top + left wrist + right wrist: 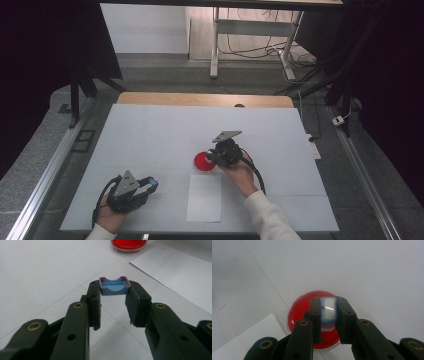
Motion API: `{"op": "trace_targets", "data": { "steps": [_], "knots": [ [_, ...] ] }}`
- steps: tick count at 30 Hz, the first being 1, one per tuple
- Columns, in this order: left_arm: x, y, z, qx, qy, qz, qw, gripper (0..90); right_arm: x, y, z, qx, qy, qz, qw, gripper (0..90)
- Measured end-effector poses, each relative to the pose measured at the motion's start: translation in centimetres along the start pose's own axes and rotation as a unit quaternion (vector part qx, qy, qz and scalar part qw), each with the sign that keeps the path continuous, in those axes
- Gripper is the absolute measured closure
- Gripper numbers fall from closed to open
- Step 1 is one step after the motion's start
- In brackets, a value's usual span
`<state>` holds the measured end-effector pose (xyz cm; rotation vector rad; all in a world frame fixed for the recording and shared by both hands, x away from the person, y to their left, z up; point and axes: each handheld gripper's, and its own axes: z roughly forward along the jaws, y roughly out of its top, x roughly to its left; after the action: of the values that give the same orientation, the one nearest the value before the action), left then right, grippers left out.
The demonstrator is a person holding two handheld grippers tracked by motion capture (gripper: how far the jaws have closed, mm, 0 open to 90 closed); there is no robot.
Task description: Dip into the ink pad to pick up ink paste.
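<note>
Over the red dish (312,322) on the bench (150,140), our right gripper (328,305) squeezes a small blue block (328,311). Near the white paper (204,197), our left gripper (114,291) pinches a blue cap (114,286) (hollow side up).

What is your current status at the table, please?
Left gripper shut on blue cap. Right gripper shut on blue stamp over red dish. Nothing obstructing.

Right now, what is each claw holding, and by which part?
The left claw grips a blue cap by its two side walls. The right claw pinches a small blue block by its long sides, above the red dish.
</note>
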<state>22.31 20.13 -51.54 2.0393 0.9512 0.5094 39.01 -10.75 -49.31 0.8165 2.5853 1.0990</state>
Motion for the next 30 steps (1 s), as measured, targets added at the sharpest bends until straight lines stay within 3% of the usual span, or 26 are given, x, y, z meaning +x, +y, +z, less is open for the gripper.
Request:
{"op": "trace_targets", "data": {
  "steps": [9, 17, 24, 30],
  "knots": [
    [0.0, 0.0, 0.0, 0.000, 0.001, 0.000, 1.0000, 65.9, 0.3, -0.1, 0.0, -0.001, -0.008, -0.007, 0.9999, 75.4],
    [0.2, 0.0, -0.1, -0.001, 0.000, -0.001, 1.0000, 65.8, 0.4, 0.0, -0.6, -0.018, -0.011, -0.019, 0.9996, 75.2],
    [0.2, 0.0, -0.1, -0.001, 0.000, -0.001, 1.0000, 65.8, 0.7, 0.5, -1.9, -0.049, 0.003, -0.015, 0.9987, 75.2],
    [0.1, 0.0, -0.1, -0.001, 0.000, 0.000, 1.0000, 65.8, 1.1, 0.8, -1.9, -0.040, 0.012, -0.020, 0.9989, 75.1]
  ]
}}
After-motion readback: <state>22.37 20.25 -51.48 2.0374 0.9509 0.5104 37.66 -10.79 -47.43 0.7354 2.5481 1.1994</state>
